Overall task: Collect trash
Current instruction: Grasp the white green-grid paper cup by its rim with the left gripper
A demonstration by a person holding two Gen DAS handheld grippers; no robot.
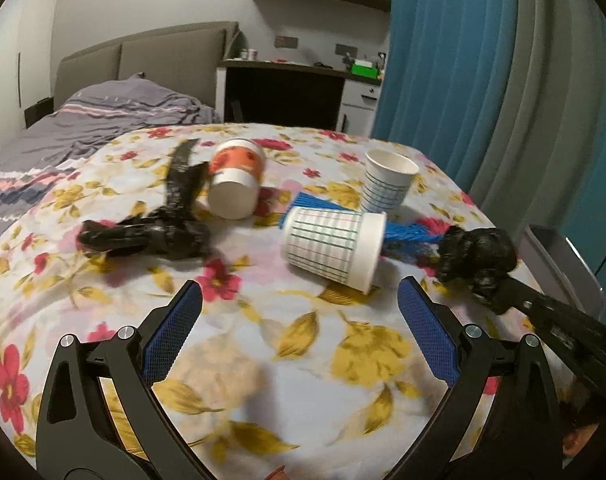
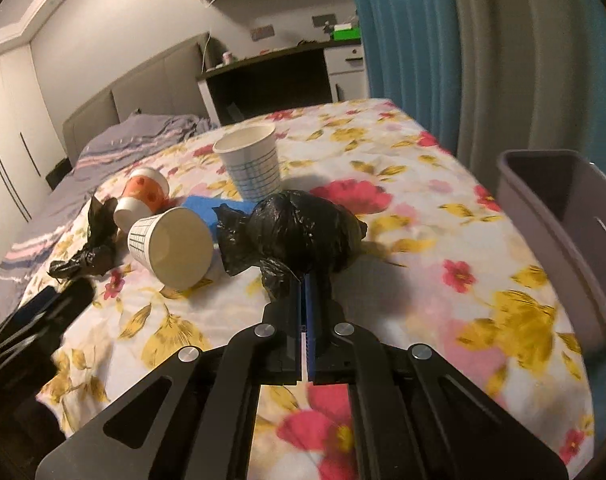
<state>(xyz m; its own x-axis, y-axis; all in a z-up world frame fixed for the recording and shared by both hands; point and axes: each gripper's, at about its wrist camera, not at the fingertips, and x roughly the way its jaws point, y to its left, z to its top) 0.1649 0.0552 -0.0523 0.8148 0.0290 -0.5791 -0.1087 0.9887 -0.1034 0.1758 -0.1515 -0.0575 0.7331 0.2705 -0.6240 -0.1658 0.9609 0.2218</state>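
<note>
My right gripper (image 2: 305, 280) is shut on a balled black plastic bag (image 2: 303, 236) and holds it just above the floral cloth; the bag also shows in the left wrist view (image 1: 479, 256). My left gripper (image 1: 299, 312) is open and empty, short of a checked paper cup (image 1: 335, 248) lying on its side. A second checked cup (image 1: 387, 184) stands upright behind it. An orange-patterned cup (image 1: 237, 180) lies on its side. A crumpled black bag strip (image 1: 163, 224) lies to the left. A blue sponge (image 1: 403, 236) lies under the cups.
A grey bin (image 2: 563, 216) stands off the table's right edge, open side up. A floral cloth (image 1: 303, 380) covers the table. A bed (image 1: 83, 128) is behind on the left, blue and grey curtains (image 1: 483, 80) on the right, a desk (image 1: 295, 76) at the back.
</note>
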